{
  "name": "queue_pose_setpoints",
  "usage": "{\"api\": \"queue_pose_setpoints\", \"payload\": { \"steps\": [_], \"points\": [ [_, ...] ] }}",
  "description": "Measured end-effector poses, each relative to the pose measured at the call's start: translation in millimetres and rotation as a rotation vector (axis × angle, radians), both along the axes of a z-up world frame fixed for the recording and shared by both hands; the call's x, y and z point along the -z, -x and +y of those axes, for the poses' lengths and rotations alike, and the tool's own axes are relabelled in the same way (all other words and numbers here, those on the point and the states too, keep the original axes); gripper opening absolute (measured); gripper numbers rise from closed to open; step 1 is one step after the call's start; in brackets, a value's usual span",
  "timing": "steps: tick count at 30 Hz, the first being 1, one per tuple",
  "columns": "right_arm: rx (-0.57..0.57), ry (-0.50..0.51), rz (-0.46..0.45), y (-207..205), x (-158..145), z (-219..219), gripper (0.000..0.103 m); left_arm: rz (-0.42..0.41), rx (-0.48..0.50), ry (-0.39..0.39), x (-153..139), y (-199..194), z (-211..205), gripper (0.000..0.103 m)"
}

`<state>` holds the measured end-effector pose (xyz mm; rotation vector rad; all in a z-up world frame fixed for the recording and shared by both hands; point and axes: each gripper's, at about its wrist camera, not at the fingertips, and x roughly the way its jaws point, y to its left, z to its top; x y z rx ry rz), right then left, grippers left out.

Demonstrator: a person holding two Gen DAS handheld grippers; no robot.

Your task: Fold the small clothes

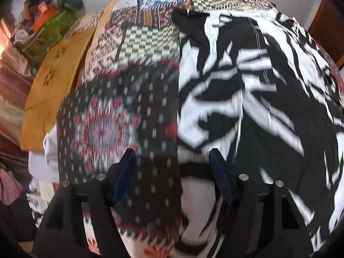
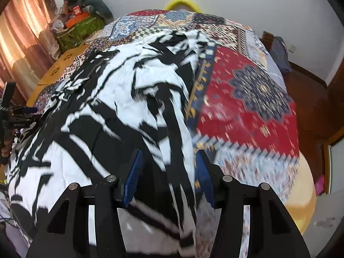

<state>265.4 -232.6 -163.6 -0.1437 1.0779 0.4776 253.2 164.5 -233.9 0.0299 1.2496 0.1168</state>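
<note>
One garment in play: black-and-white patterned cloth (image 1: 247, 99), lying spread flat on the patchwork bedspread (image 1: 120, 111). In the left wrist view, filling everything ahead of and to the right of the fingers; straight left edge running forward from just inside the right-hand finger, bedspread showing bare beyond it to the left. Near end looking folded or bunched between the fingers, blur hiding the detail.

Left gripper (image 1: 173, 163) pointing steeply down, fingers standing well apart, nothing pinched; pads clear of the fabric as far as the blur allows. Left-hand finger hovering over bare bedspread, right-hand finger over the cloth's edge.

In the right wrist view, cloth (image 2: 111, 111) spreading ahead of and left of the fingers, right edge running down into the gap between them. Right gripper (image 2: 168, 161) also aimed down, blue pads (image 2: 134, 178) parted, a narrow strip of the cloth lying in the gap but not squeezed. Contact with either pad: cannot tell. Red and navy panel of the bedspread (image 2: 253, 99) sitting ahead of and right of the right-hand finger.

Left gripper (image 2: 19, 116) also showing at the far left edge of that view, past the cloth's far side.

Further out: tan mat (image 1: 53, 81) left of the bedspread, green box piled with clutter (image 1: 51, 30) beyond it, curtain (image 2: 23, 43) far left, white wall (image 2: 236, 6) ahead, wooden furniture (image 2: 314, 99) far right.
</note>
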Motion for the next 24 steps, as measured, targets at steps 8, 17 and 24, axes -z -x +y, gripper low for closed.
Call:
{"api": "queue_pose_setpoints", "payload": {
  "steps": [8,17,24],
  "points": [
    [0.099,-0.037,0.104,33.8,22.1,-39.2,0.048,-0.002,-0.057,0.056,0.4,66.3,15.5,0.078],
    [0.104,-0.155,0.150,41.5,31.4,-40.2,0.017,-0.024,-0.010,0.245,-5.6,83.5,3.4,0.014],
    [0.038,-0.149,0.037,28.4,-8.4,-20.6,0.006,-0.130,0.011,0.203,-49.1,54.2,-8.8,0.002]
  ]
}}
